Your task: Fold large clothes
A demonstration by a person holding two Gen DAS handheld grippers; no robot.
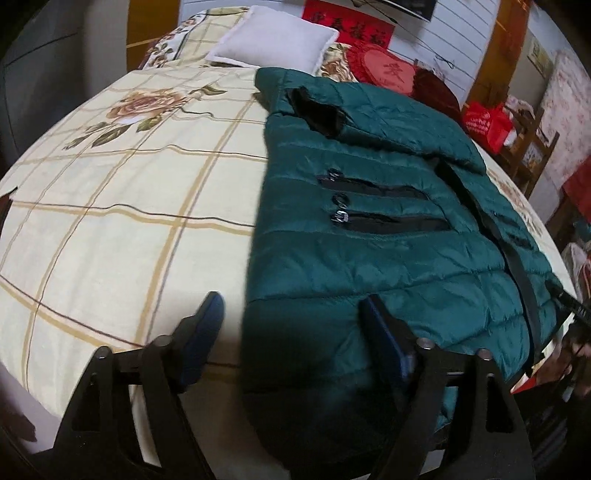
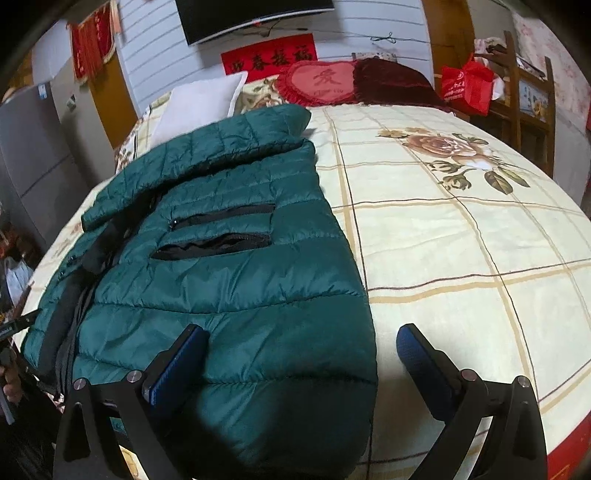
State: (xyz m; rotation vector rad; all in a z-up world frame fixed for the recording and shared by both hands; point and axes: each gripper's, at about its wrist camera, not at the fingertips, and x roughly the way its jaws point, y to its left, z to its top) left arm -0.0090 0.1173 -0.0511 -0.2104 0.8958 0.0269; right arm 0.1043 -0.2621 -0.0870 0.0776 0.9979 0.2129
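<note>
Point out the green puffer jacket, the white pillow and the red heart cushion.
Green quilted puffer jacket (image 2: pixel 236 280): right wrist view, front panel.
White square pillow (image 1: pixel 273 35): left wrist view, centre.
Red heart-shaped cushion (image 2: pixel 321 83): right wrist view, middle.

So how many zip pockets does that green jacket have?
4 show. Two on the jacket panel nearer the left tongs. Two on the other panel. More may be hidden underneath.

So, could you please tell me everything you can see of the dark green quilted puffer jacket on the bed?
The dark green quilted puffer jacket lies flat, front up, on the cream checked floral bedspread, collar toward the white pillow, hem at the near edge. Its shiny fabric is stitched in horizontal channels. Each front panel carries two black zip pockets, and a black zipper runs down the middle. Both sleeves look folded in over the chest. The open left gripper and open right gripper each straddle a side edge near the hem; contact is unclear.
</note>
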